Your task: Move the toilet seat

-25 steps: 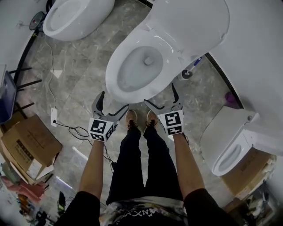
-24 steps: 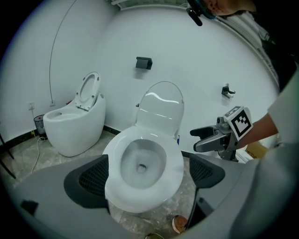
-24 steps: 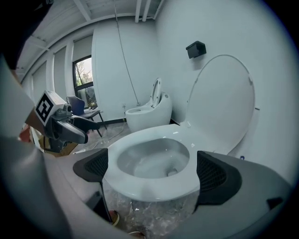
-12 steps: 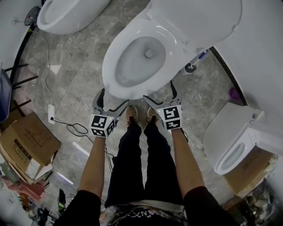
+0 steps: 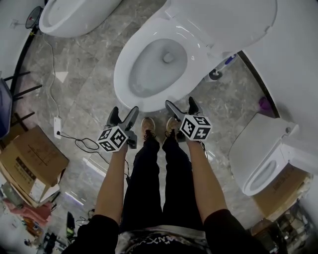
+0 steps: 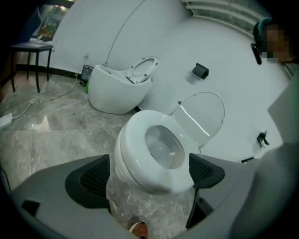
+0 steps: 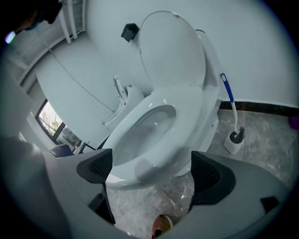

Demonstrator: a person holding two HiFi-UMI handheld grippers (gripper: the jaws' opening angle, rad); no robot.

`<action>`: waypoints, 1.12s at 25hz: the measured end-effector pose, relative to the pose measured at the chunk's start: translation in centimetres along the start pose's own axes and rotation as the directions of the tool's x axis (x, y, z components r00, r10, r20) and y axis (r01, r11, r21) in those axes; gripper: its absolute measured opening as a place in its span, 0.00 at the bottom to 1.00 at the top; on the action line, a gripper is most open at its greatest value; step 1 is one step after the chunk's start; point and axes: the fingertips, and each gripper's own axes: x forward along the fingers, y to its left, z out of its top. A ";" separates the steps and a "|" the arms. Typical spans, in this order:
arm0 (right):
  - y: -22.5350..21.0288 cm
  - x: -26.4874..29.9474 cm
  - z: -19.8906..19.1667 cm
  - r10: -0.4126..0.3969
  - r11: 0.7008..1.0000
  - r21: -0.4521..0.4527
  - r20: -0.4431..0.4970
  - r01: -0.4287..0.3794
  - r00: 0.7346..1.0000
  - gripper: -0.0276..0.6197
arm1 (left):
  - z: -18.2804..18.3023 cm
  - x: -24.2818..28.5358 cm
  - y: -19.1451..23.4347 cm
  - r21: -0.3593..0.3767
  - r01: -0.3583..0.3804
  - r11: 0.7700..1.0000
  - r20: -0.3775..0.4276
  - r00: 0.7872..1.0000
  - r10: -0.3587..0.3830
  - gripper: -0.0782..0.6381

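Observation:
A white toilet stands in front of me with its seat ring (image 5: pixel 130 64) lying down on the bowl and its lid (image 5: pixel 223 20) raised against the wall. My left gripper (image 5: pixel 123 114) hangs open just short of the bowl's front left, with nothing in it. My right gripper (image 5: pixel 182 105) is open at the front right; its jaws have just been closing a little, with nothing between them. In the left gripper view, the seat (image 6: pixel 140 140) and lid (image 6: pixel 201 116) show beyond the left gripper (image 6: pixel 149 175). The right gripper view frames the seat (image 7: pixel 187 116) and lid (image 7: pixel 173 46) beyond the right gripper (image 7: pixel 149 170).
The person's shoes (image 5: pixel 147 126) stand right before the bowl. A toilet brush (image 5: pixel 214 74) sits to the toilet's right. A second toilet (image 5: pixel 74 15) is at the top left, a third (image 5: pixel 263 158) at the right. A cable with power strip (image 5: pixel 57 126) and a cardboard box (image 5: pixel 30 158) lie left.
Both grippers have sunk lower in front of the bowl and rolled, so their marker cubes now show a different face. The toilet seat has not moved.

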 end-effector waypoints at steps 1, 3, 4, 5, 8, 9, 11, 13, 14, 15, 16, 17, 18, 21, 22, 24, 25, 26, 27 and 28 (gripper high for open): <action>-0.2 0.2 -0.2 0.003 0.999 0.033 -0.001 -0.003 1.000 0.84 | -0.2 0.2 0.1 -0.021 -0.002 1.000 0.000 1.000 0.002 0.84; -0.2 0.5 -0.7 0.012 0.997 0.078 -0.003 -0.012 1.000 0.78 | -0.6 0.5 0.1 -0.043 -0.003 0.999 -0.001 1.000 0.002 0.84; -0.2 0.7 -0.9 0.015 0.996 0.091 -0.006 -0.014 1.000 0.75 | -0.8 0.6 0.1 -0.050 0.000 0.999 -0.005 1.000 -0.001 0.84; -0.1 0.8 -1.1 0.017 0.995 0.101 -0.011 -0.016 1.000 0.74 | -1.1 0.8 0.0 -0.056 0.003 0.998 -0.012 1.000 -0.004 0.84; 0.0 1.4 -1.7 0.021 0.990 0.141 -0.026 -0.017 0.999 0.69 | -1.7 1.4 -0.2 -0.073 0.002 0.997 -0.037 0.999 -0.004 0.83; 0.1 1.7 -1.8 0.021 0.987 0.159 -0.027 -0.016 0.999 0.69 | -1.8 1.6 -0.3 -0.077 -0.002 0.997 -0.041 0.999 -0.001 0.81; 0.0 2.0 -1.8 0.012 0.978 0.209 -0.021 -0.008 1.000 0.67 | -1.7 1.9 -0.2 -0.092 -0.028 0.995 -0.040 0.999 0.024 0.69; -0.4 2.1 -1.9 -0.011 0.961 0.277 -0.012 0.014 1.000 0.59 | -1.6 1.8 0.5 -0.135 -0.076 0.988 -0.025 0.997 0.073 0.58; -0.8 2.1 -2.1 -0.025 0.950 0.312 -0.011 0.027 1.000 0.52 | -1.6 1.7 0.9 -0.162 -0.096 0.982 -0.015 0.995 0.095 0.53; -1.2 2.2 -2.3 -0.036 0.939 0.342 -0.012 0.038 0.999 0.46 | -1.7 1.6 1.3 -0.184 -0.113 0.976 -0.006 0.993 0.114 0.47; -1.5 2.2 -2.4 -0.044 0.929 0.367 -0.013 0.046 0.999 0.42 | -1.8 1.6 1.7 -0.200 -0.127 0.971 0.000 0.992 0.130 0.42; -1.6 2.2 -2.3 -0.051 0.921 0.385 -0.012 0.052 0.999 0.41 | -1.9 1.6 1.8 -0.212 -0.136 0.968 0.004 0.990 0.140 0.40; -1.5 2.1 -2.0 -0.060 0.916 0.396 -0.008 0.058 0.998 0.41 | -1.9 1.6 1.9 -0.222 -0.141 0.965 0.008 0.989 0.146 0.40; -1.5 1.9 -1.6 -0.067 0.902 0.427 0.003 0.059 0.998 0.39 | -1.9 1.7 1.9 -0.248 -0.145 0.958 0.014 0.988 0.153 0.40; -1.5 1.9 -1.5 -0.062 0.895 0.443 0.005 0.054 0.998 0.38 | -1.8 1.6 1.9 -0.253 -0.148 0.956 0.010 0.988 0.156 0.39; -1.5 1.8 -1.5 -0.056 0.886 0.461 0.000 0.050 0.998 0.37 | -1.9 1.4 2.1 -0.256 -0.169 0.952 -0.007 0.985 0.173 0.39; -1.4 1.7 -1.4 -0.054 0.883 0.466 -0.004 0.049 0.999 0.37 | -1.8 1.2 2.1 -0.257 -0.176 0.950 -0.011 0.984 0.179 0.39; -1.2 1.5 -1.3 -0.051 0.880 0.472 -0.006 0.048 0.999 0.37 | -1.6 1.0 1.9 -0.259 -0.175 0.950 -0.009 0.984 0.178 0.38; -1.0 1.3 -1.2 -0.048 0.877 0.478 -0.007 0.046 0.999 0.37 | -1.3 0.7 1.7 -0.262 -0.169 0.950 -0.004 0.985 0.174 0.38; -0.8 1.1 -1.0 -0.044 0.874 0.484 -0.005 0.041 0.999 0.37 | -0.9 0.4 1.3 -0.263 -0.160 0.951 0.003 0.986 0.167 0.37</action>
